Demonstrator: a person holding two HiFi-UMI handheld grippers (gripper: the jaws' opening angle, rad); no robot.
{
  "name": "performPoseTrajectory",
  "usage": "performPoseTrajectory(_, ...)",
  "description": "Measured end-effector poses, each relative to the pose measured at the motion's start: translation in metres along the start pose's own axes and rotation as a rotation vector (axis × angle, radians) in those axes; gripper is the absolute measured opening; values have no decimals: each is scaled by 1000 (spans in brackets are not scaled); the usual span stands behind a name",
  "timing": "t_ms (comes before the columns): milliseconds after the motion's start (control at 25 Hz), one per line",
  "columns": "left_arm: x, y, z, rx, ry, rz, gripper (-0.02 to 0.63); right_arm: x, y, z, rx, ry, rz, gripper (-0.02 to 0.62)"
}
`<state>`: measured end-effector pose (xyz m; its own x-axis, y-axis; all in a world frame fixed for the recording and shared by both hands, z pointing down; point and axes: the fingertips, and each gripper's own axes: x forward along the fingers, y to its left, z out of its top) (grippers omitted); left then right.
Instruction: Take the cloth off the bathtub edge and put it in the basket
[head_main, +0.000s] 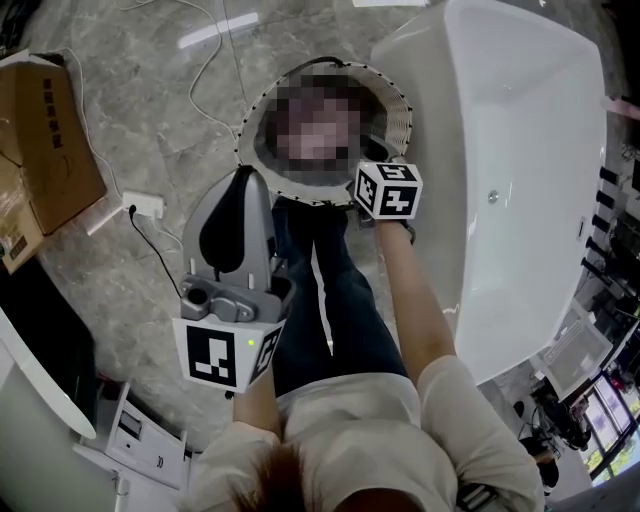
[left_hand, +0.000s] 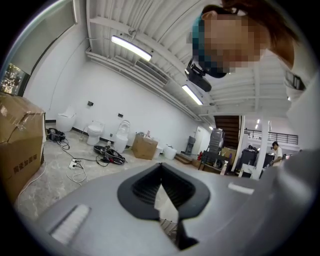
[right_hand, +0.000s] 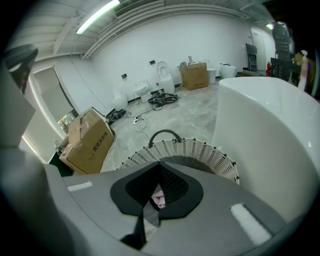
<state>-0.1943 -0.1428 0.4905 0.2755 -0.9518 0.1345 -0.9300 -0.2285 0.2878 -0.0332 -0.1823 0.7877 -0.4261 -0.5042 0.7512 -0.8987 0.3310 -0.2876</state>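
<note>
A white woven basket (head_main: 398, 115) stands on the floor beside the white bathtub (head_main: 425, 100); a mosaic patch hides its inside. My right gripper's marker cube (head_main: 388, 190) sits at the basket's near rim, and its jaws are hidden there. In the right gripper view, the right gripper (right_hand: 159, 164) is shut above the basket (right_hand: 190, 149). A small pink patch (right_hand: 159, 198) shows through the slit behind the tips; I cannot tell whether it is the cloth. No cloth shows on the bathtub (right_hand: 270, 135) edge. My left gripper (head_main: 244, 175) is shut, empty and tilted upward (left_hand: 161, 166).
A cardboard box (head_main: 40, 150) lies at the left, with a power strip (head_main: 143, 205) and cables on the marble floor. The person's legs (head_main: 330, 300) stand between the two grippers. White fixtures (head_main: 40, 390) are at the lower left. Toilets and boxes line the far wall.
</note>
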Motion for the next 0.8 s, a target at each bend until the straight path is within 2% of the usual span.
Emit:
performPoseTrajectory(440, -1, -11, 47, 7, -17, -63, 14, -110, 30, 101, -9, -226, 33, -3)
performPoseTrajectory(800, -11, -34, 102, 28, -44, -126, 14, -213, 65, 176, -54, -360, 65, -3)
